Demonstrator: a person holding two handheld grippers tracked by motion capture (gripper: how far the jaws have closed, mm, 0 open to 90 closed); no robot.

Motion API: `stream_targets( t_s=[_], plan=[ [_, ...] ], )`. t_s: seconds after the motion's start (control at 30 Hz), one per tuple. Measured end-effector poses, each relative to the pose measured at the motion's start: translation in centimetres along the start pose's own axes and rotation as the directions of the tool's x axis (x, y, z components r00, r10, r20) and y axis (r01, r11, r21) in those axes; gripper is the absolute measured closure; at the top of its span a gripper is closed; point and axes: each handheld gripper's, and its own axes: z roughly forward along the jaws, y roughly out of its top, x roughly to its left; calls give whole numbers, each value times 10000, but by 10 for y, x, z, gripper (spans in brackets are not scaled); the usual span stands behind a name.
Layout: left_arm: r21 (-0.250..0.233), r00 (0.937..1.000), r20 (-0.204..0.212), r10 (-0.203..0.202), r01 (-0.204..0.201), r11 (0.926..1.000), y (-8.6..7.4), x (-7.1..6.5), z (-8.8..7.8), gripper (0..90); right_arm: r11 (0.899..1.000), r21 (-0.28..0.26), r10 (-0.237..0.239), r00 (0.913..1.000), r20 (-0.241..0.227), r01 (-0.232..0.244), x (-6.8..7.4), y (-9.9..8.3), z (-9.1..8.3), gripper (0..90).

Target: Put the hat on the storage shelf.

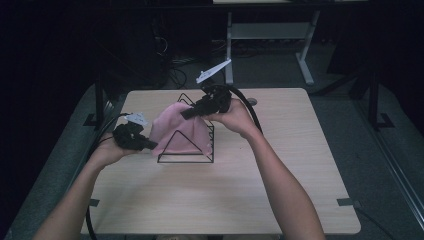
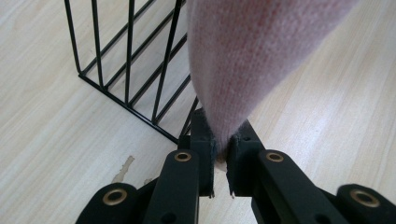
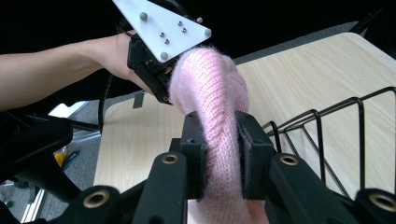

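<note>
A pink knitted cloth [image 1: 177, 131] hangs between both grippers over a black wire rack [image 1: 192, 150] in the middle of the table. My left gripper [image 1: 149, 145] is shut on the cloth's lower left edge, just left of the rack. My right gripper [image 1: 186, 114] is shut on the cloth's upper edge, above the rack's back. In the left gripper view the pink cloth [image 2: 247, 60] rises from the closed jaws, with the rack's bars [image 2: 126, 60] beside it. In the right gripper view the cloth [image 3: 217, 121] is bunched between the pads, and the other gripper [image 3: 156, 81] holds its far end.
The wooden table [image 1: 280, 165] has bare surface in front and to the right of the rack. A second desk frame [image 1: 270, 35] stands behind on the dark floor. Cables trail from both grippers, the right one arching over the table's back.
</note>
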Motion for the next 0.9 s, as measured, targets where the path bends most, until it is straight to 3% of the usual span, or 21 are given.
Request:
stream_targets(
  t_s=[0.47, 0.57, 0.67, 0.9],
  plan=[
    [690, 9983, -244, 524, -506, 9963, 2, -3, 13, 825, 9997, 187, 185, 9997, -169, -182, -5, -16, 6, 740],
    [690, 9990, -239, 373, -356, 9970, 1, -3, 16, 825, 9993, 242, 291, 9994, -185, -286, -5, -19, 7, 738],
    [972, 9981, -245, 560, -534, 9938, 1, -2, 18, 825, 9990, 316, 314, 9993, -225, -306, -6, -20, 9, 733],
    [1151, 9982, -260, 541, -508, 9921, -1, 0, 26, 825, 9985, 381, 415, 9988, -262, -405, -8, -24, 12, 712]
  ],
)
